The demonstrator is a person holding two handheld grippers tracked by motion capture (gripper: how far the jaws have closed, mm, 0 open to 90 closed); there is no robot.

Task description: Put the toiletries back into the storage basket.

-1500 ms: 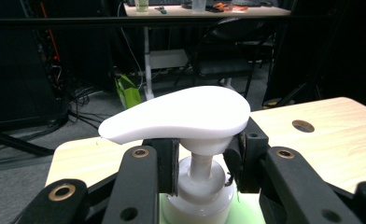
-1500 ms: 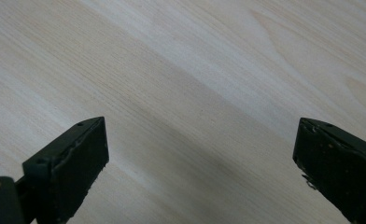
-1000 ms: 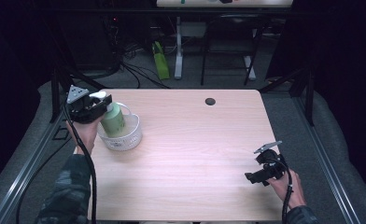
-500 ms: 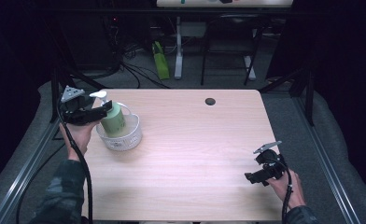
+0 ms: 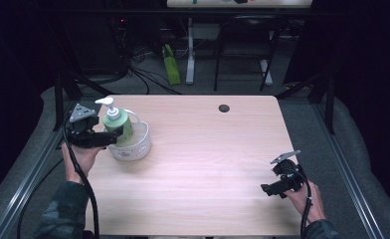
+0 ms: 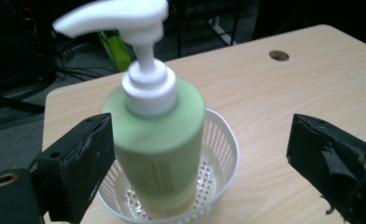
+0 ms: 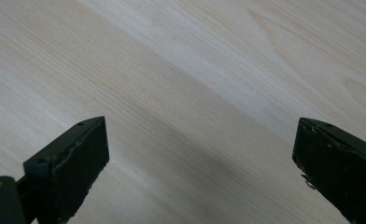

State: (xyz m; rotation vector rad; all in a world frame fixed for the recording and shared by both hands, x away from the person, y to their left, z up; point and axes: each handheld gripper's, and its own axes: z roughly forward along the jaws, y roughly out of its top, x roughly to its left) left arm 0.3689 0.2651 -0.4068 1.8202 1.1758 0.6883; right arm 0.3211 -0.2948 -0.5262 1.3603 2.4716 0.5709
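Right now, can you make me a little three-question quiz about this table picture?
1. True or false: the green pump bottle stands inside the white basket.
2. Which gripper is nearest the bottle: A) left gripper, B) right gripper?
3. What lies under the right gripper's jaws?

Key: 1 true. 2 A; its jaws have just been opening, the bottle between them, one touching, one clear. 3 Bare wooden table.
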